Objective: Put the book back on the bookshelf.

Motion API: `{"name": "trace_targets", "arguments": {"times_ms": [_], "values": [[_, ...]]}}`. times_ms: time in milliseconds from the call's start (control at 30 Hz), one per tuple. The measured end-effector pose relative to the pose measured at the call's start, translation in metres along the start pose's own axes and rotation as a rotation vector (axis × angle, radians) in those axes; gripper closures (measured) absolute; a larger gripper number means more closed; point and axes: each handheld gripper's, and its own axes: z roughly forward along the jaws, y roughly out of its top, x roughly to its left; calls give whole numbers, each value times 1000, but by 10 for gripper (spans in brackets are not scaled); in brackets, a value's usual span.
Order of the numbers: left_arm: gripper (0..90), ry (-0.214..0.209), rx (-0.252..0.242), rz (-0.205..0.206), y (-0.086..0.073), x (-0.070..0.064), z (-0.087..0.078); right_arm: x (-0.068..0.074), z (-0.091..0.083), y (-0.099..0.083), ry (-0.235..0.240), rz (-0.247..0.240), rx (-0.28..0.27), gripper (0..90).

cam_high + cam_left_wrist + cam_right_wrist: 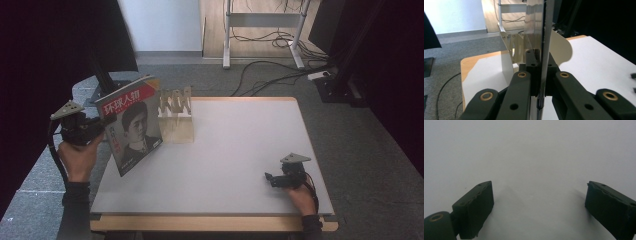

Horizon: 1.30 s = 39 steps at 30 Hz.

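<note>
Magazine [131,125] held upright off the surface [235,150] at its left edge, left claw [102,127] clamped on the spine edge, likely so it can slide edge-first into the slotted wooden rack [176,116] just behind. Right claw [270,179] wide open, idle on the surface.

The magazine [132,125] is showing a red banner with white characters above a dark-toned portrait. The rack [176,112] is looking pale beige. The bench [240,150] is appearing white with a light wood edge. Both tools [87,127] [272,179] are looking black.
</note>
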Motion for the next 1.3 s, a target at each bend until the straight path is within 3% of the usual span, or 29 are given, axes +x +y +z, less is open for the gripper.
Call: {"name": "trace_targets", "arguments": {"times_ms": [100,200,467,667,767,900,1000,1100,1200,1300], "values": [[870,1,0,-3,1,2,8,0,0,0,0,0,0,75],[870,29,-7,-4,3,3,24,0,0,0,1,-1,0,75],[870,58,-64,-36,7,6,55,0,0,0,0,2,-1,75],[868,49,-103,-2,-5,6,75,0,0,0,0,2,-1,75],[864,43,-81,-4,-12,8,75,0,0,0,1,0,-1,75],[857,49,18,14,-17,13,71,0,0,0,0,0,0,75],[851,20,63,-13,-18,17,68,0,0,0,0,-1,0,75],[842,18,103,-27,-16,19,67,0,0,0,1,-1,0,75],[862,32,102,-9,-14,16,67,0,0,0,1,-1,0,75],[869,47,61,-2,-15,13,69,0,0,0,0,0,0,75]]}}
